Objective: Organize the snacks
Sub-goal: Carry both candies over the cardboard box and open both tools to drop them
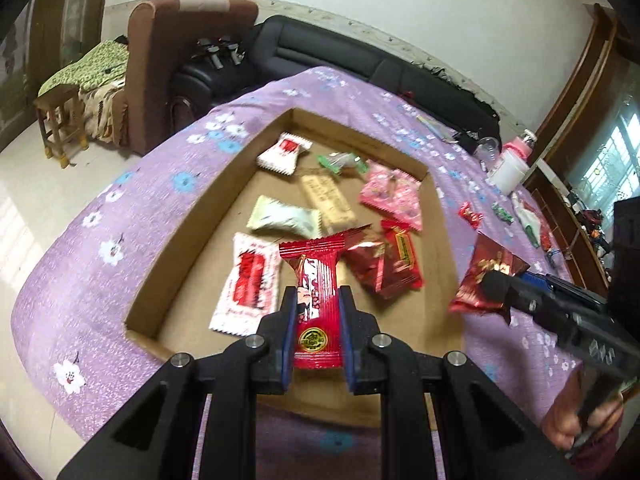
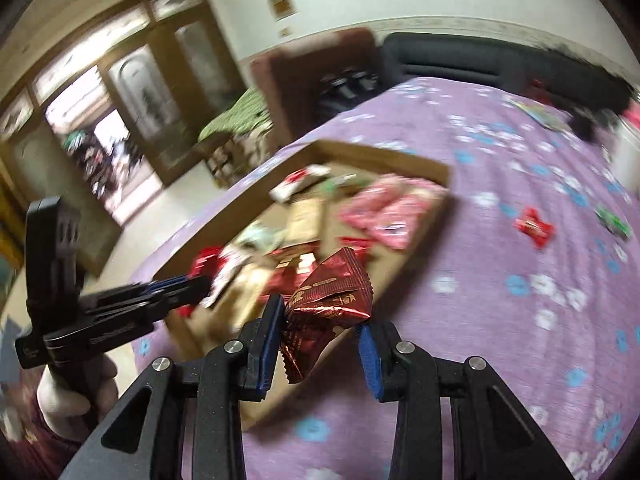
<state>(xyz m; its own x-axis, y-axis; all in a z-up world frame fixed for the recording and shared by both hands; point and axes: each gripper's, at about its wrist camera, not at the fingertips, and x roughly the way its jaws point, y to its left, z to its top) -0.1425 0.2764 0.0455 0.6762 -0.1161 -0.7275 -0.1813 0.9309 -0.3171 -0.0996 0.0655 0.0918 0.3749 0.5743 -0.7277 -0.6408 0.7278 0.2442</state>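
A shallow cardboard tray (image 1: 176, 236) lies on a purple flowered cloth and holds several wrapped snacks. My left gripper (image 1: 318, 300) is shut on a long red snack bar (image 1: 316, 280) and holds it above the tray's near end. My right gripper (image 2: 322, 312) grips a crumpled dark red packet (image 2: 332, 300) over the tray's right rim (image 2: 400, 276); it also shows in the left wrist view (image 1: 486, 276). Its jaws stand fairly wide around the packet. The right wrist view is blurred. Each gripper appears in the other's view, my left gripper (image 2: 200, 286) at the left, my right gripper (image 1: 496, 280) at the right.
Loose candies lie on the cloth right of the tray: a red one (image 1: 470, 215) (image 2: 534, 226) and a green one (image 1: 502, 213) (image 2: 612, 222). A white jar (image 1: 510, 168) stands at the cloth's far right. A black sofa (image 1: 360, 52) and brown armchair (image 1: 160, 64) stand behind.
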